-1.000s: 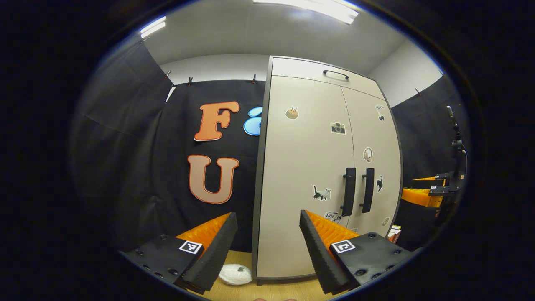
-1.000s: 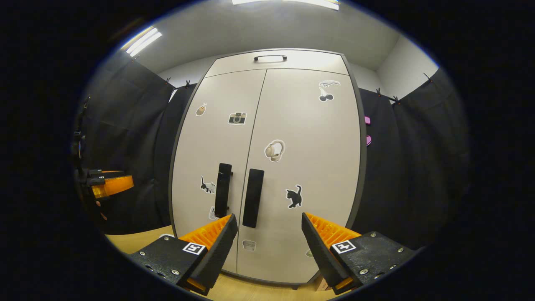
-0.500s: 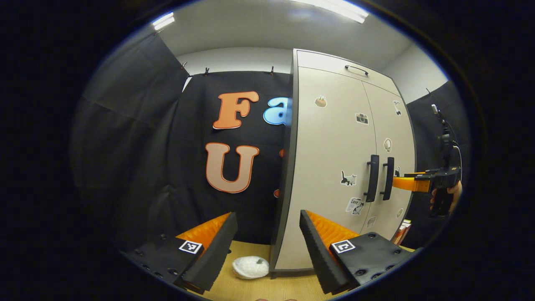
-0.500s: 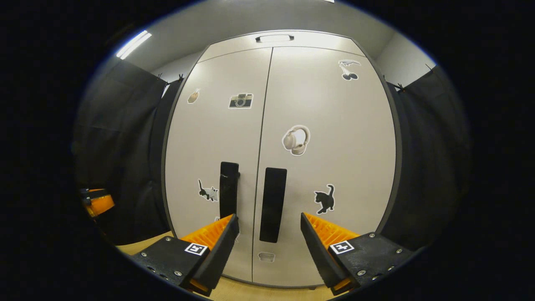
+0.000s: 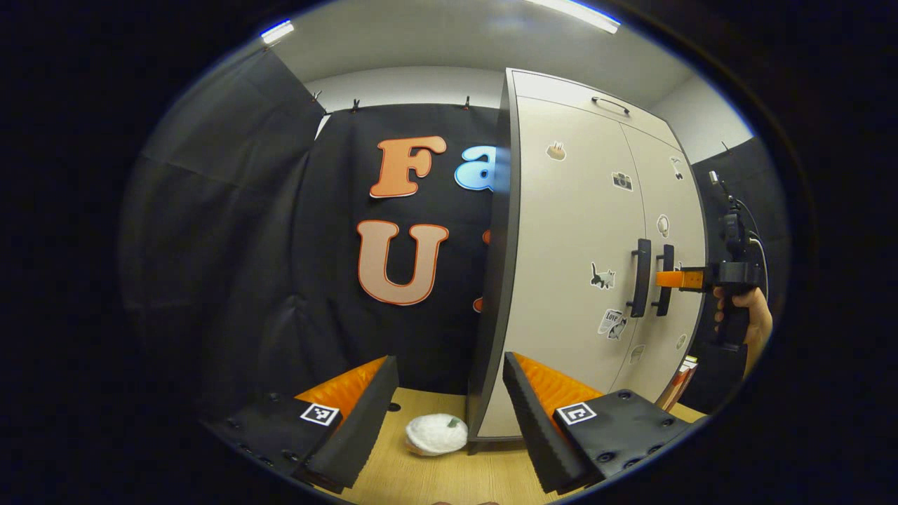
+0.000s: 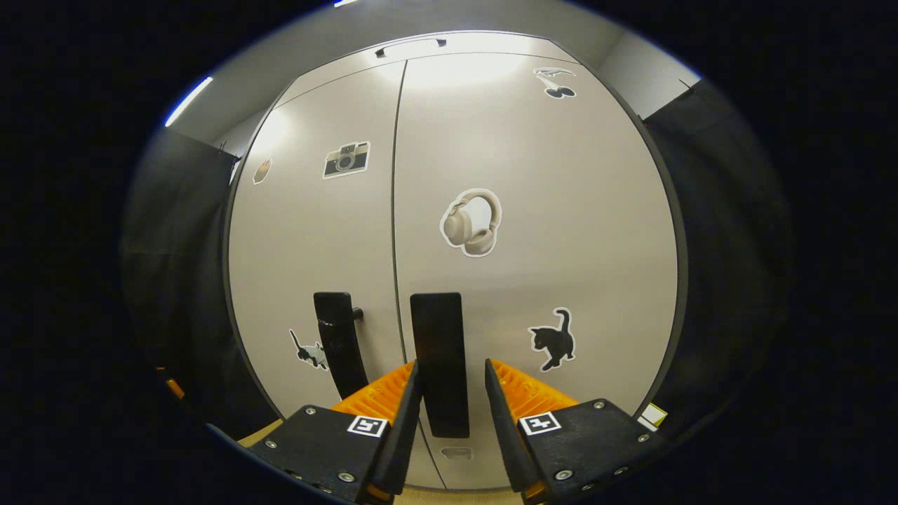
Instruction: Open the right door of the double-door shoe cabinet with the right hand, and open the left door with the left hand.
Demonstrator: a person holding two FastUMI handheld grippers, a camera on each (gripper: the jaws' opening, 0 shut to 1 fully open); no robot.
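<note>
Straddling the right door handle (image 6: 440,361), the right hand-held gripper (image 6: 452,400) sits at lower centre of the right gripper view, one finger on each side of the black bar. A thin gap shows on both sides, so I cannot tell whether the pads press on it. The left door handle (image 6: 340,344) is just left of it, untouched. Both doors of the shoe cabinet (image 6: 533,210) lie flat and closed.

In the left gripper view the left hand-held gripper (image 5: 449,400) is spread wide and empty at lower centre, well apart from the cabinet, which fills the right half of the frame. A white round object (image 5: 436,434) lies on the wooden floor (image 5: 449,477) beside the cabinet's base. At right, a person's hand (image 5: 747,319) holds the other gripper at the handles.
</note>
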